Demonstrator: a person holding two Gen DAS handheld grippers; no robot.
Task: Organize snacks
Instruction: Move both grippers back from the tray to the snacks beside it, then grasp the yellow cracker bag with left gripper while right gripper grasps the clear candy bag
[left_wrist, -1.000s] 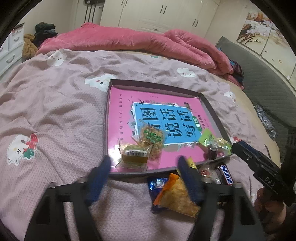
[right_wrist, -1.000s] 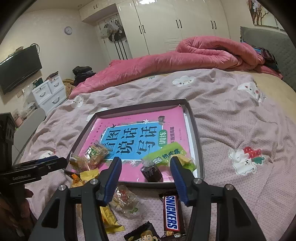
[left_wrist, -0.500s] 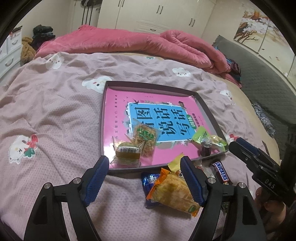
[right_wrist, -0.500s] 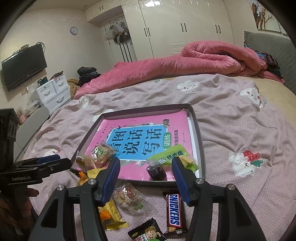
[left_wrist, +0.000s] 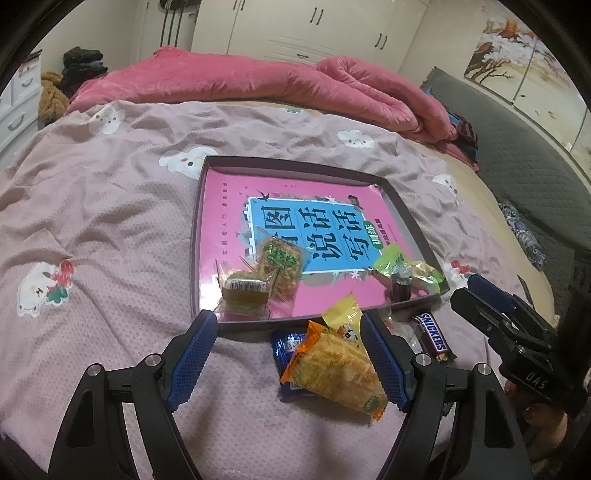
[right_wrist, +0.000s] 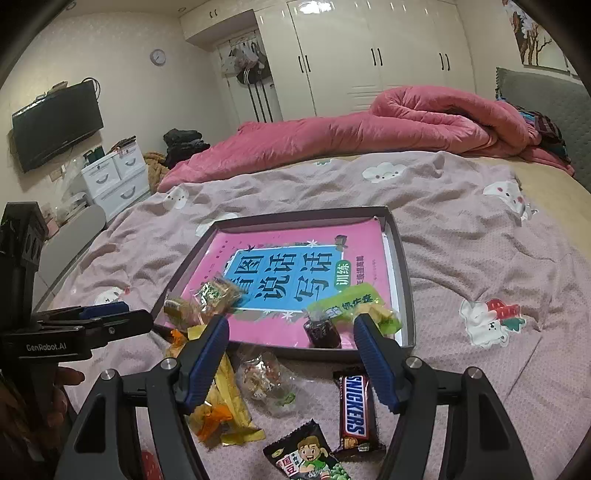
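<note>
A shallow dark tray (left_wrist: 198, 236) (right_wrist: 403, 266) lined with a pink book lies on the bed. It holds two cracker packets (left_wrist: 280, 262), a green packet (right_wrist: 347, 301) and a dark jelly cup (right_wrist: 322, 332). My left gripper (left_wrist: 288, 321) hangs open over the near rim. An orange packet (left_wrist: 332, 369) and a blue one (left_wrist: 288, 341) lie loose on the sheet beside its right finger. My right gripper (right_wrist: 291, 324) is opening above the rim; the jelly cup stands beyond its tips, untouched. A Snickers bar (right_wrist: 354, 406) lies below it.
On the sheet near the tray lie a clear candy bag (right_wrist: 262, 376), yellow wrappers (right_wrist: 229, 402) and a black cartoon packet (right_wrist: 306, 458). A pink quilt (right_wrist: 406, 122) is heaped at the far side of the bed. White drawers (right_wrist: 114, 181) stand at the left.
The right gripper's jaws have spread wider, and it has drawn back a little from the tray. The left view has sharpened and sits slightly farther back; the snacks have not moved.
</note>
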